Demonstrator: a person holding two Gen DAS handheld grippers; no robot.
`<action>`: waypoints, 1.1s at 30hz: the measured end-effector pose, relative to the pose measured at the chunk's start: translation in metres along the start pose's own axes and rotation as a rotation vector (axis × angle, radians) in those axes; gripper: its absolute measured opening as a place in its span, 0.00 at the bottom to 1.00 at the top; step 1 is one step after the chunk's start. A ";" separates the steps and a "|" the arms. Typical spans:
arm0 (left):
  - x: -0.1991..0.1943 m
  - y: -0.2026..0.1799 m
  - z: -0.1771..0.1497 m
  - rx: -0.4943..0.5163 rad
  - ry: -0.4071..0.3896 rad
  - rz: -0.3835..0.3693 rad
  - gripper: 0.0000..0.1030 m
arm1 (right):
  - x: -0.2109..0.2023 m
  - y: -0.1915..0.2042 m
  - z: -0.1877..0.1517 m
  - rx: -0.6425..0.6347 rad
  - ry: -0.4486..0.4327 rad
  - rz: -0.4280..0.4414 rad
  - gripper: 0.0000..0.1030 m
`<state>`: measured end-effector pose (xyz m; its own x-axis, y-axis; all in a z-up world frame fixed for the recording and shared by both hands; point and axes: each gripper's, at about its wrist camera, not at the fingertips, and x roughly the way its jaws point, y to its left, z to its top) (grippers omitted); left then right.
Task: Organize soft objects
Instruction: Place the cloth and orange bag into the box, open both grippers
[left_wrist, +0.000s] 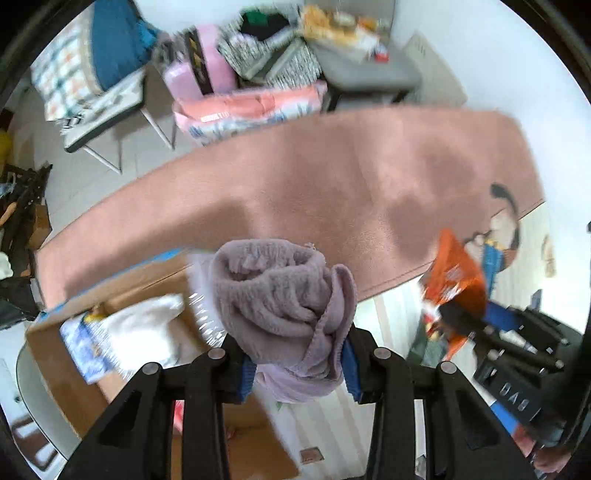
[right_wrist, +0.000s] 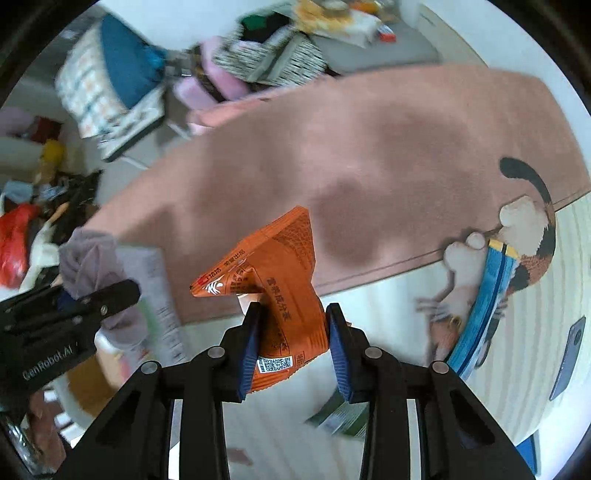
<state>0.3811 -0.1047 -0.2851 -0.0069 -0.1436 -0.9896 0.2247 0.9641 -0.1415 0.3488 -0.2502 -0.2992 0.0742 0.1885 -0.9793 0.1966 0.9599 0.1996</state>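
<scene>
The mauve towel (left_wrist: 284, 295) was bunched into a thick, fuzzy roll, with soft folds turned inward and one loose edge hanging down below the fingers. The left gripper (left_wrist: 299, 363) was clenched on it, its blue pads pressing the cloth from both sides, and it held the towel in the air above the edge of an open cardboard box (left_wrist: 122, 295). In the box lay something white and soft (left_wrist: 147, 328) beside a blue-patterned plastic pack (left_wrist: 83, 343). Behind the towel spread a large pink rug (left_wrist: 332, 184). The right gripper (right_wrist: 293, 345) was closed around an orange snack packet (right_wrist: 280, 280), crumpled and bent at the top, with a small printed code near its lower end. It was held up over the pale floor (right_wrist: 388, 295), near the rug's border. A green packet (right_wrist: 343, 417) lay on the floor just beneath, blurred.
</scene>
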 end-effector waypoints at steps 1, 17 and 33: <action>-0.012 0.007 -0.009 -0.010 -0.021 -0.004 0.34 | -0.010 0.015 -0.012 -0.022 -0.012 0.021 0.36; -0.024 0.217 -0.159 -0.320 0.100 0.046 0.34 | 0.028 0.225 -0.156 -0.173 0.116 0.225 0.36; 0.060 0.258 -0.167 -0.350 0.329 -0.015 0.37 | 0.132 0.290 -0.167 -0.177 0.247 0.126 0.42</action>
<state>0.2764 0.1727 -0.3850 -0.3284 -0.1342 -0.9349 -0.1193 0.9878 -0.0999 0.2527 0.0873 -0.3763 -0.1560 0.3318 -0.9304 0.0263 0.9430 0.3319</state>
